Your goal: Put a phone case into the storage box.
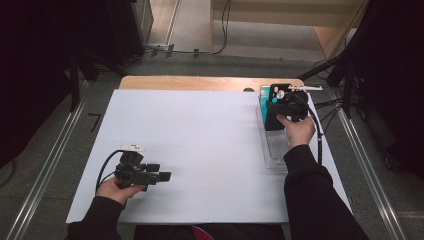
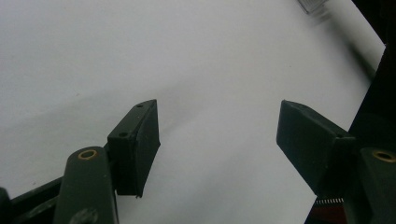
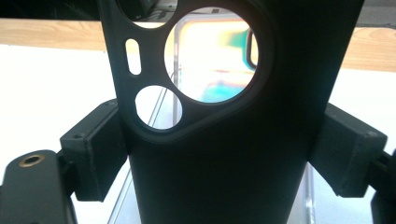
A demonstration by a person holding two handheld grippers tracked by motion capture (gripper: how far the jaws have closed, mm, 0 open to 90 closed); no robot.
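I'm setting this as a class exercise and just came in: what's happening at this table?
A person holds a gripper in each hand over a white table. The right gripper has its jaws clamped on the sides of a black phone case, held over a clear tray at the table's right edge. Something teal lies at the tray's far end. The left gripper rests near the front left, jaws open with nothing between them.
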